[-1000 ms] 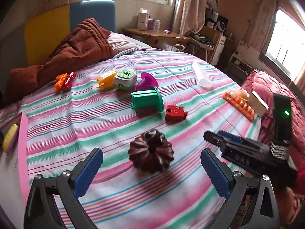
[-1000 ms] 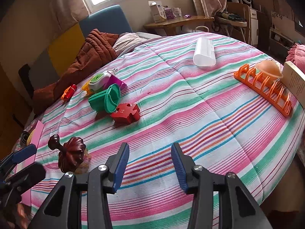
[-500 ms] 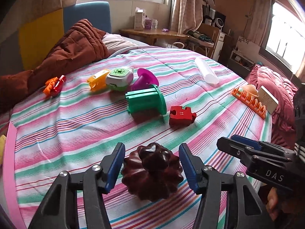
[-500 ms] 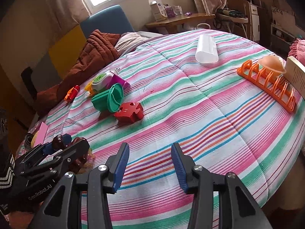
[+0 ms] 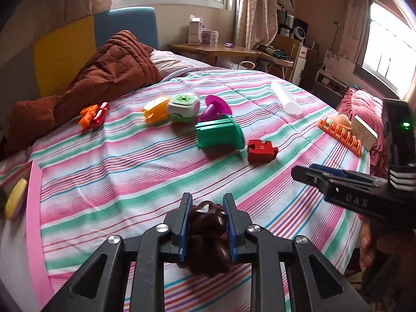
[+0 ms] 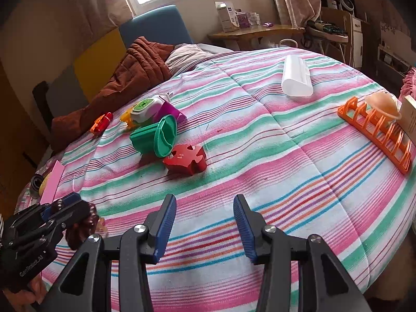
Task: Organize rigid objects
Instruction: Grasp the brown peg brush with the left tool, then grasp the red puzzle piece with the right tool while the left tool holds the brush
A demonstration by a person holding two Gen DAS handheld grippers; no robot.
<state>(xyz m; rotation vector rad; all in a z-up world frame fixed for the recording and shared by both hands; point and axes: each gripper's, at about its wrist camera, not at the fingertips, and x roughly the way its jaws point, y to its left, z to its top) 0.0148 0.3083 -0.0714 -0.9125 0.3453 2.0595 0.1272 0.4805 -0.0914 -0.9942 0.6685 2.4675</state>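
My left gripper (image 5: 206, 209) is shut on the knob of a dark brown fluted lid (image 5: 208, 223) at the near edge of the striped bed; it also shows in the right wrist view (image 6: 83, 223). My right gripper (image 6: 204, 223) is open and empty above the bedspread, and shows at the right of the left wrist view (image 5: 335, 179). Further out lie a red puzzle piece (image 6: 186, 160), a green flanged holder (image 6: 156, 139), a green-and-white cube (image 5: 183, 105), a purple funnel (image 5: 215, 108), a yellow piece (image 5: 156, 110) and an orange-red toy (image 5: 93, 114).
An orange rack (image 6: 377, 130) with a peach bowl (image 6: 382, 104) and a book (image 6: 409, 114) sits at the bed's right edge. A white tube (image 6: 296, 79) lies at the far right. A brown quilt (image 5: 104, 78) is piled at the head. A pink board (image 5: 36, 221) lies on the left.
My left gripper moved in over the brown lid and closed on its knob. My right gripper stayed open and barely moved.
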